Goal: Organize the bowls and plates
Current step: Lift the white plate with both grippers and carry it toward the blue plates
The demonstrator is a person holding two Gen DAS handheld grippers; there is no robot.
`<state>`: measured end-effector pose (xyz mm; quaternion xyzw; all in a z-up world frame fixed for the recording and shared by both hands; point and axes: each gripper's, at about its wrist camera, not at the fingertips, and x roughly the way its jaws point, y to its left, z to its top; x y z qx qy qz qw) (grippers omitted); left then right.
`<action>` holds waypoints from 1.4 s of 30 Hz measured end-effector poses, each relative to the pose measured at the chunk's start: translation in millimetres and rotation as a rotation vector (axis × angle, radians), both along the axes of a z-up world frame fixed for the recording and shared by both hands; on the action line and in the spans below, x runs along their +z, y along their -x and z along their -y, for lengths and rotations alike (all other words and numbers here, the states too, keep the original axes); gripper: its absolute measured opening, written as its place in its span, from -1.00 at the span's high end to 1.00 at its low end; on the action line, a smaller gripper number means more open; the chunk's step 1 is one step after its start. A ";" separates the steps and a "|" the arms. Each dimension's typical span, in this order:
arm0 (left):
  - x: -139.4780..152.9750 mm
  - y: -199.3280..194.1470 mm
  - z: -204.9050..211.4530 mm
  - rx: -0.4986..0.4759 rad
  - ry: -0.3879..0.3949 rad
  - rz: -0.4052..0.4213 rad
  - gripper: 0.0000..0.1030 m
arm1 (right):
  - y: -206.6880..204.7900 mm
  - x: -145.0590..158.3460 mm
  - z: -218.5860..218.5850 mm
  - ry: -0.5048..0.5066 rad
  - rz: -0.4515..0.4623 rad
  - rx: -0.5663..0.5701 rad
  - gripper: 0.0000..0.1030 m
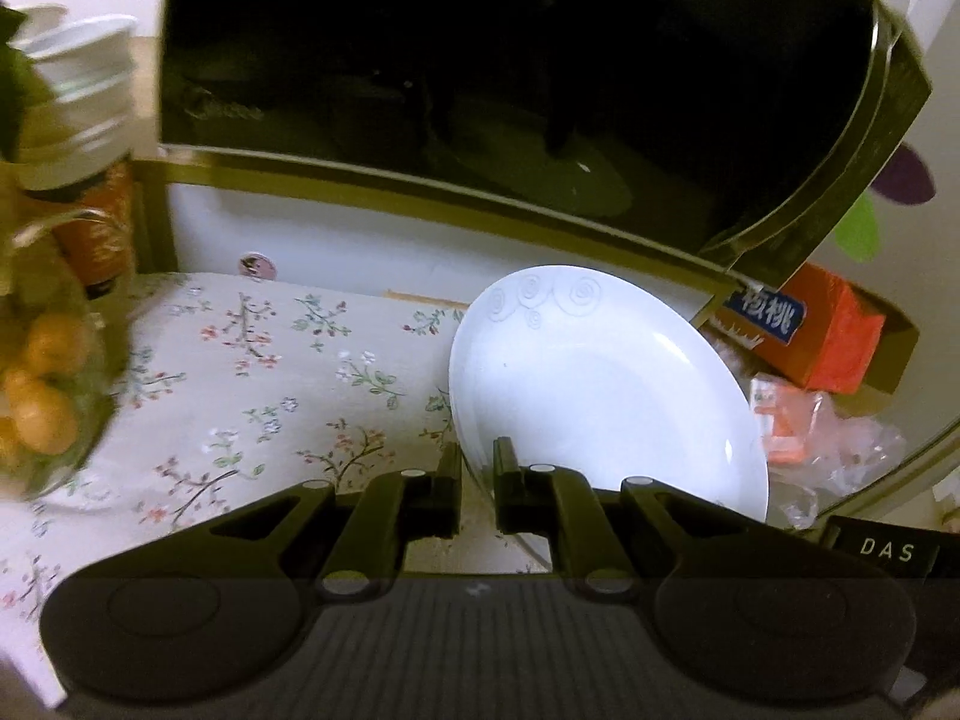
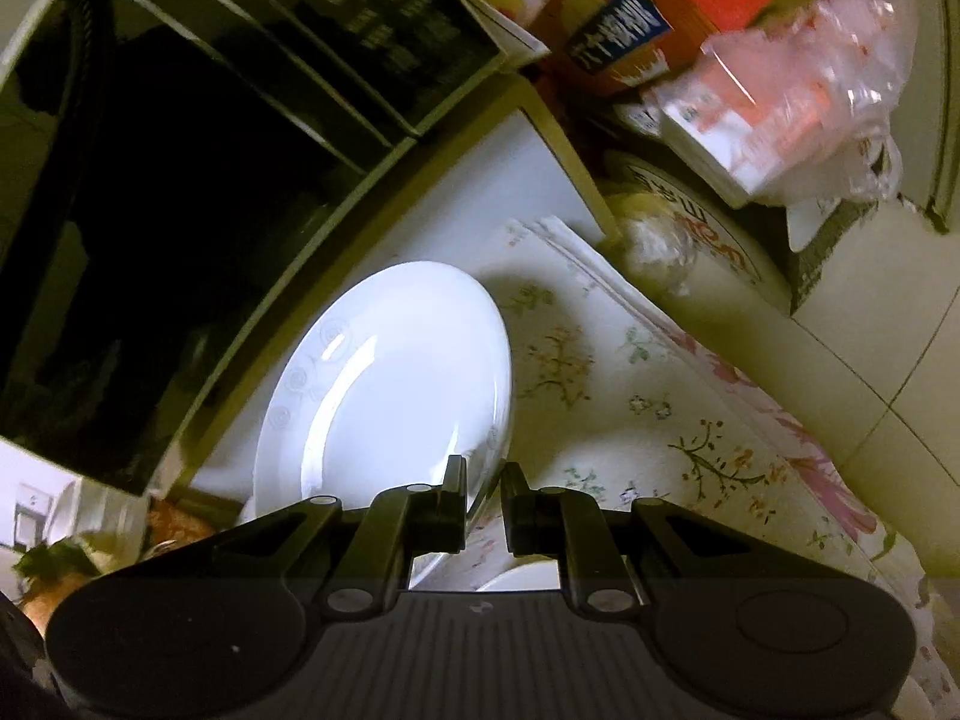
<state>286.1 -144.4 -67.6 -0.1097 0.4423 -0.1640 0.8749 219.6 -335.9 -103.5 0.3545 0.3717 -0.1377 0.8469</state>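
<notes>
Both tongs, left (image 1: 477, 480) and right (image 2: 483, 495), pinched opposite rims of the plate (image 1: 606, 384), sharing its weight, tilted above the table (image 1: 252, 384).

I see dim, yellowish indoor light in both views, with the fisheye bending the edges hard. The white plate (image 1: 606, 396) glares bright ahead of my left tool (image 1: 477, 480). The microwave door (image 1: 480, 72) above is near black. Jars far left smear with blur.
</notes>
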 end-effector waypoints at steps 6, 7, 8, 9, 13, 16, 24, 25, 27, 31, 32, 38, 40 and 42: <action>28.2 26.5 -20.4 0.035 0.000 0.059 0.84 | 19.0 24.0 -22.9 0.024 0.040 0.057 0.78; 32.3 31.7 -24.8 0.042 0.004 0.066 0.84 | 22.6 27.1 -26.9 0.026 0.045 0.067 0.78; 35.8 37.0 -29.6 0.049 0.008 0.069 0.84 | 26.3 30.2 -31.2 0.029 0.051 0.079 0.78; 38.3 42.1 -35.0 0.056 0.014 0.070 0.84 | 29.9 33.6 -35.8 0.034 0.056 0.092 0.78; 46.9 64.0 -57.7 0.088 0.029 0.073 0.84 | 43.2 46.5 -56.6 0.061 0.070 0.147 0.77; 53.9 80.1 -77.1 0.118 0.028 0.078 0.84 | 52.3 53.3 -73.7 0.079 0.073 0.196 0.76; 63.2 132.5 -143.4 0.227 -0.002 0.079 0.83 | 73.2 58.1 -136.1 0.088 0.066 0.343 0.76; 63.0 139.0 -151.9 0.238 -0.007 0.080 0.83 | 76.0 58.2 -146.1 0.094 0.065 0.364 0.76; 62.1 152.7 -170.2 0.265 -0.018 0.079 0.83 | 81.4 57.4 -165.2 0.108 0.061 0.403 0.76; 57.3 175.5 -201.0 0.308 -0.029 0.069 0.83 | 92.9 52.3 -200.1 0.130 0.044 0.477 0.76; 55.3 180.9 -206.8 0.315 -0.032 0.067 0.83 | 96.8 49.5 -208.1 0.135 0.038 0.495 0.76; 35.3 212.6 -237.6 0.354 -0.045 0.027 0.82 | 115.8 33.7 -245.7 0.154 -0.011 0.578 0.75; 30.1 219.7 -247.6 0.360 -0.045 0.012 0.82 | 121.7 28.8 -256.4 0.159 -0.026 0.597 0.75; 24.7 229.9 -254.1 0.357 -0.060 0.005 0.82 | 127.5 22.1 -265.4 0.165 -0.044 0.619 0.74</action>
